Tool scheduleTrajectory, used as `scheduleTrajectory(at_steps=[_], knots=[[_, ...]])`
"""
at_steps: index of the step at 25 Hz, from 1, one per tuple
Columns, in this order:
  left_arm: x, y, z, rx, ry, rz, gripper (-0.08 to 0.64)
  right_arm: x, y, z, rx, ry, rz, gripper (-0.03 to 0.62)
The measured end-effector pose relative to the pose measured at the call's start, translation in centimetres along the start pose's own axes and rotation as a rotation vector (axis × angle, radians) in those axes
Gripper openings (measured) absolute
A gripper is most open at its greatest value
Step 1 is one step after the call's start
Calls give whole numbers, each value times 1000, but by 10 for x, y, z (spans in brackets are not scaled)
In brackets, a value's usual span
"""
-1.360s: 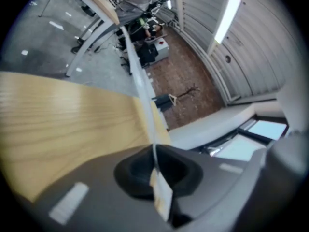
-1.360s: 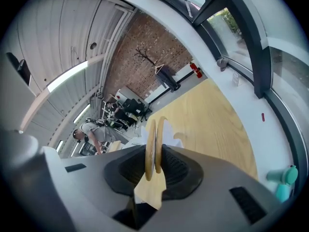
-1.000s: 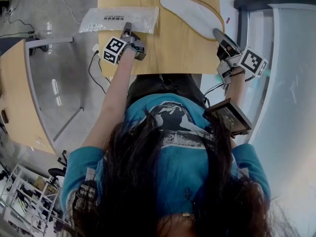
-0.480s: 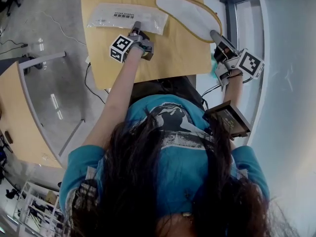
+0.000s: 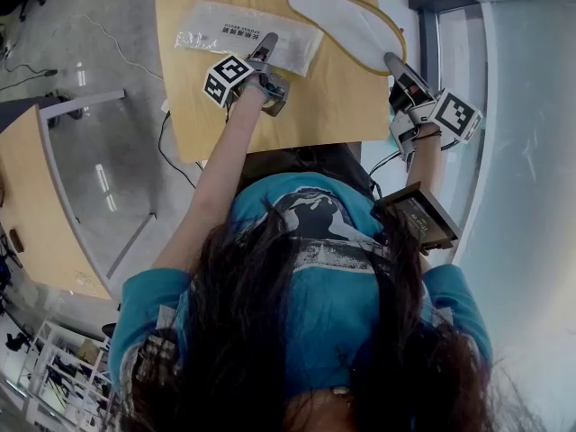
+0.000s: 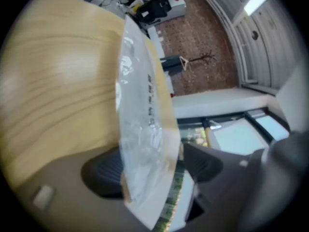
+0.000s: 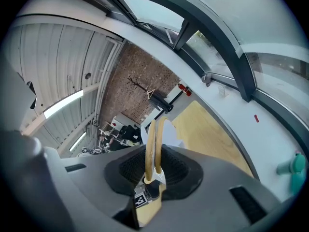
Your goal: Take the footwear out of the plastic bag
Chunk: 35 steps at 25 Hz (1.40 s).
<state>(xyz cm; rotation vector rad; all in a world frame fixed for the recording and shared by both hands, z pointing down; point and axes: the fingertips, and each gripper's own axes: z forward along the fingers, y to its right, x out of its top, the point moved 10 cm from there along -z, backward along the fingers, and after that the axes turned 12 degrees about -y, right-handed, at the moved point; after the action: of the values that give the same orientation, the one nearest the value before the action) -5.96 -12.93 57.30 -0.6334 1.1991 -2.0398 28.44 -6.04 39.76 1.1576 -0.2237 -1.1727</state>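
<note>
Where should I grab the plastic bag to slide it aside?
Take its near edge, coming in low from the person's side. The plastic bag lies thin and limp on the table. That edge stands between the jaws of the left gripper, which have just been opening and do not press it.

Wooden table (image 5: 328, 106) on glossy grey floor (image 5: 94, 147)

A black cable (image 5: 165, 142) lies on the grey floor (image 5: 99, 133) by the near left corner of the wooden table (image 5: 333, 106). Another wooden table (image 5: 36, 214) stands well apart.
</note>
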Motion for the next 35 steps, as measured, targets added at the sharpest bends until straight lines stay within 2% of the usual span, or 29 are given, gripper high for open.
scheduleTrajectory(at_steps=[2,3,5,7,10,13,17,22,25,30,32,35], knots=[[-4,4,-6,75,0,-20,393,2,-2,9,27,7,9,83],[-6,6,-8,79,-5,-36,415,4,-4,15,52,1,-12,83],[-9,9,-11,42,-23,-69,417,4,-8,33,113,-12,-14,83],[-11,11,-16,9,-28,-80,417,-1,-7,54,175,-28,45,83],[-17,8,-33,4,-39,-46,417,-12,-9,81,239,-75,102,83],[-19,-6,-55,16,-40,-38,419,-25,-13,106,280,-132,131,83],[-14,-26,-88,21,2,-36,419,-51,-13,134,295,-175,214,83],[-4,-39,-121,-11,102,-23,418,-80,7,157,263,-164,344,83],[1,-41,-135,-23,128,-4,417,-94,22,163,196,-165,387,83],[10,-46,-171,-60,157,39,417,-127,29,175,-5,-185,381,83],[13,-44,-183,-84,170,51,417,-134,28,179,-44,-183,386,84],[15,-40,-195,-127,181,77,417,-135,29,180,-47,-169,397,84]])
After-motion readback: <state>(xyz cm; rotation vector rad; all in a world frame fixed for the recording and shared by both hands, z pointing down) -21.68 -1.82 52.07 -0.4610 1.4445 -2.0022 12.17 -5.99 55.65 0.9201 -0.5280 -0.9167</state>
